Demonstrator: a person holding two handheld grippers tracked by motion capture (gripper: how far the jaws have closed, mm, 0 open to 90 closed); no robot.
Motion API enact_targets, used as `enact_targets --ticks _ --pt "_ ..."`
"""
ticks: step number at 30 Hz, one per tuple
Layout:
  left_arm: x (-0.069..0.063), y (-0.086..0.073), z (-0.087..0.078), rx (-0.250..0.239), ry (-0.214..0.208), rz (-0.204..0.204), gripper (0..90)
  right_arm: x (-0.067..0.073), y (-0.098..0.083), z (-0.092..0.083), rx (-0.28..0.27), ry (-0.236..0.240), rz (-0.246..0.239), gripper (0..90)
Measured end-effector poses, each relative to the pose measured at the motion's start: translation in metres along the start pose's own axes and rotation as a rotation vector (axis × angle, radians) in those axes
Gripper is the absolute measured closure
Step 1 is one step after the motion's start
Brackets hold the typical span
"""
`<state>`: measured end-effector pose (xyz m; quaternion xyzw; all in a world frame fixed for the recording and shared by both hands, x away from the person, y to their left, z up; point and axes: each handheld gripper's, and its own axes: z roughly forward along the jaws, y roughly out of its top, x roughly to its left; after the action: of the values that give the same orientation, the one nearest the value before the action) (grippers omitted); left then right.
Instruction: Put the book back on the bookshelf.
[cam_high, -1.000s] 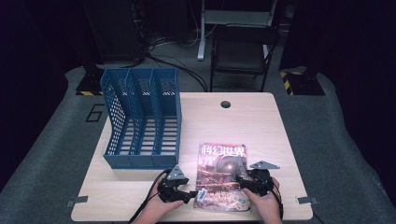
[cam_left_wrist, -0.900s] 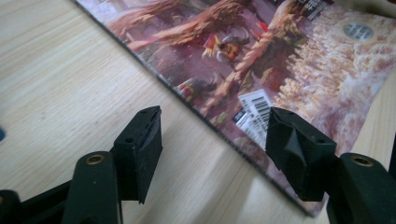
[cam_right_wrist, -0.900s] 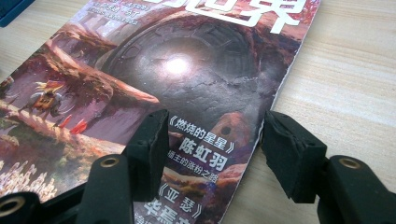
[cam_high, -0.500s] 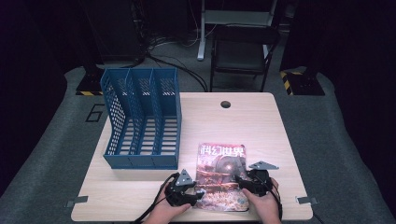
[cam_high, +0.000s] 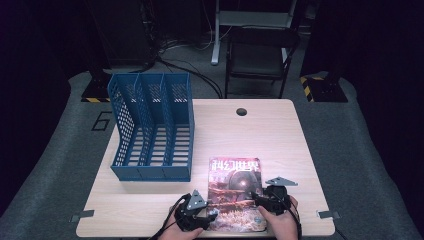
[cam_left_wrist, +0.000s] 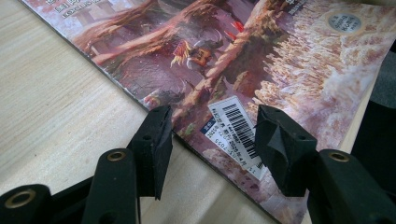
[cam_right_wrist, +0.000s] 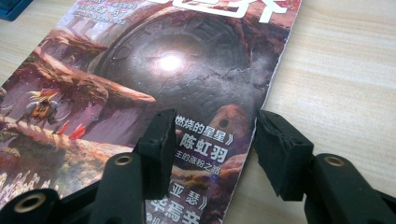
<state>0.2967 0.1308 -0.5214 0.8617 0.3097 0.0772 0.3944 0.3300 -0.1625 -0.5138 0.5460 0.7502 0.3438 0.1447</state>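
A pale wooden tabletop (cam_high: 280, 130) is seen from above, ringed by dark floor, with a black chair (cam_high: 260, 55) placed beyond its far edge. A blue three-slot file rack (cam_high: 150, 127) is stood on the left half. A magazine (cam_high: 235, 192) with a dark reddish cover is laid flat at the near edge, just right of the rack. The left tool (cam_high: 212, 214) is held at the magazine's near left corner, its jaws spread, one over bare wood and one above the barcode label (cam_left_wrist: 236, 133). The right tool (cam_high: 257, 200) is held at the magazine's right edge, jaws spread astride that edge, nothing pinched.
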Motion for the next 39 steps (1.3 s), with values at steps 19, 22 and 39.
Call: enact_targets --ticks 19,22,39 --pt "0.003 -0.001 0.0 -0.003 -0.031 -0.002 46.6 -0.003 0.005 0.008 -0.03 -0.001 0.054 42.8" --pt "0.002 -0.001 0.0 0.0 -0.032 -0.005 46.6 0.002 0.006 0.009 -0.029 -0.012 0.051 42.2" --pt "0.001 0.001 0.0 0.003 -0.015 0.002 46.5 -0.016 0.008 0.002 -0.048 0.105 0.195 49.1"
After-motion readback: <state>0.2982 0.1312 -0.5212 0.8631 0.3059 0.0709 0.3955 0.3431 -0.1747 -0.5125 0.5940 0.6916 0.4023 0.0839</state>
